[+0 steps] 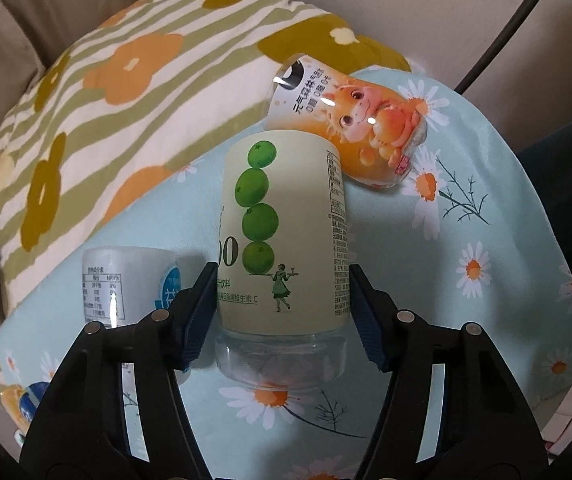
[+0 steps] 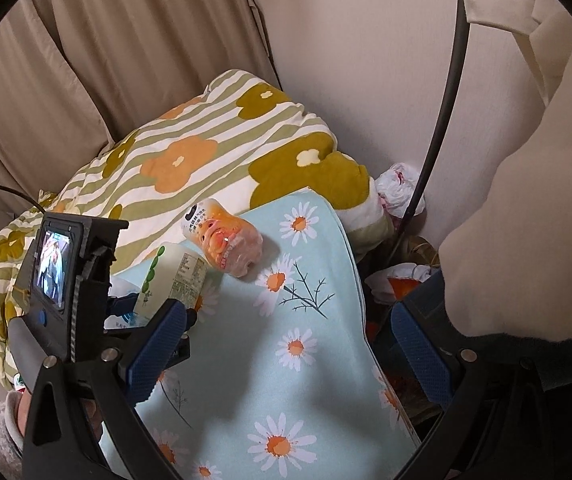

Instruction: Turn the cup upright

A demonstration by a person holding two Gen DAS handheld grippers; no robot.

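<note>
A pale cup (image 1: 281, 232) made from a cut bottle, with green fruit on its label, is held between the pads of my left gripper (image 1: 281, 304); its clear ribbed end points toward the camera. It also shows in the right wrist view (image 2: 173, 276), held over the daisy-print cloth (image 2: 306, 340). An orange cartoon-print cup (image 1: 350, 124) lies on its side just beyond it. My right gripper (image 2: 286, 352) is open and empty above the cloth.
A white cup (image 1: 125, 284) with a blue label stands to the left. A striped flower-print quilt (image 1: 125, 92) lies behind the cloth (image 1: 466, 220). Curtains (image 2: 105, 40) and a wall are at the back. A black cable (image 2: 442, 100) runs down at the right.
</note>
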